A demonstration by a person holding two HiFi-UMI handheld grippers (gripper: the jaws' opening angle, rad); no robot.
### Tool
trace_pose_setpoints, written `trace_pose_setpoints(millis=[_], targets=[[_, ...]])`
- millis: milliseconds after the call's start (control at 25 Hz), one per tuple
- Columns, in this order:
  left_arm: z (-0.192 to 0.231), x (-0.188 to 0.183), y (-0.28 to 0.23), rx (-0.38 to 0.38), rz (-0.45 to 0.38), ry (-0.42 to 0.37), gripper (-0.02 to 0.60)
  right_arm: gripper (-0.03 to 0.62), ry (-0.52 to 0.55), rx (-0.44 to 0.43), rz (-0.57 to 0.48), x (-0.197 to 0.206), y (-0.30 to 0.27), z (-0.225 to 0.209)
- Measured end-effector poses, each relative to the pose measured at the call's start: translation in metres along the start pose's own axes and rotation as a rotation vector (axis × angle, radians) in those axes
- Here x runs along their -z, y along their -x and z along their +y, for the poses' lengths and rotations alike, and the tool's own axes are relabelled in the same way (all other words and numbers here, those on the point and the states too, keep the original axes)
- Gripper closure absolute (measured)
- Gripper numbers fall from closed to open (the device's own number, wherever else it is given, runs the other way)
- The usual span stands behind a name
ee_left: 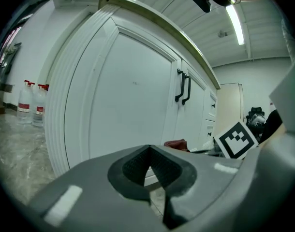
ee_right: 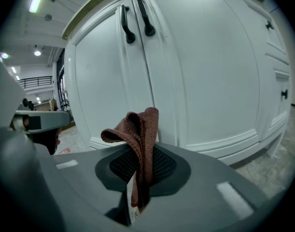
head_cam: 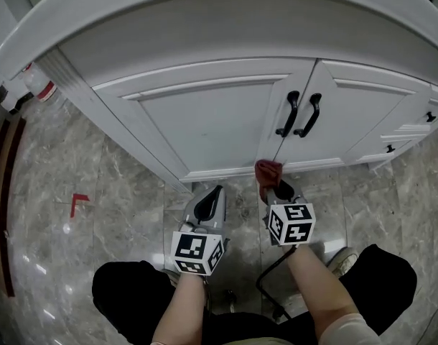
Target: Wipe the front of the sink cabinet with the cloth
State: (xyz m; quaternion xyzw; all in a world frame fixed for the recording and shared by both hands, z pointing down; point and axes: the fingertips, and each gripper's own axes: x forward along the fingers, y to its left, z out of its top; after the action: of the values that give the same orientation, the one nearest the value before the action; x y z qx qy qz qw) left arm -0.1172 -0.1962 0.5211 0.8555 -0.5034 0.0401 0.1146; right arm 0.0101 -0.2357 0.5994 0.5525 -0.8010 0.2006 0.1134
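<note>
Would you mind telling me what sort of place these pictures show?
Likely a bathroom or kitchen set inside a larger hall: a white sink cabinet with black handles, a marble-look tiled floor, and a strip light overhead.

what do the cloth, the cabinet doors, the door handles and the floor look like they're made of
Cloth: reddish-brown woven or knitted fabric; coarse texture, limp folds.
Cabinet doors: probably painted wood or board; smooth white satin, moulded panels.
Door handles: likely metal; black, slight sheen.
Floor: glossy grey marble-look tile; veining, reflections, joints.
</note>
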Motion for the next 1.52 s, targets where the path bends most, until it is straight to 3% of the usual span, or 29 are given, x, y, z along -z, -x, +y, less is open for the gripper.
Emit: trace_pose_setpoints(millis=[120,280,440,640,800,1080,1520], targets=[[-0.015,-0.020,-0.002,0.003,-0.045,-0.001,0.581,0.516,0.039,-0.070,-0.070,-0.030,0.024,0.016],[-0.043,-0.059,-0.009,0.019,-0.106,-0.062,0.581,0.516,0.115,-0.139,-0.180,-0.092,0.063,0.026],[-0.072,-0.104,-0.007,0.005,-0.190,-0.070,0.581,0.517,0.141,-0.187,-0.295,-0.161,0.107,0.025],[-0.120,-0.168,0.010,-0.004,-0.291,-0.158,0.581,0.517,0.192,-0.249,-0.430,-0.242,0.156,0.029],[-0.144,-0.215,0.022,-0.017,-0.365,-0.164,0.581,0.517,0.231,-0.256,-0.482,-0.287,0.170,0.026],[-0.165,-0.228,0.017,-0.053,-0.363,-0.155,0.581,0.517,0.242,-0.225,-0.471,-0.309,0.166,0.003],[-0.241,-0.205,-0.037,0.035,-0.327,-0.132,0.581,0.517,0.208,-0.041,-0.459,-0.318,0.200,-0.127]])
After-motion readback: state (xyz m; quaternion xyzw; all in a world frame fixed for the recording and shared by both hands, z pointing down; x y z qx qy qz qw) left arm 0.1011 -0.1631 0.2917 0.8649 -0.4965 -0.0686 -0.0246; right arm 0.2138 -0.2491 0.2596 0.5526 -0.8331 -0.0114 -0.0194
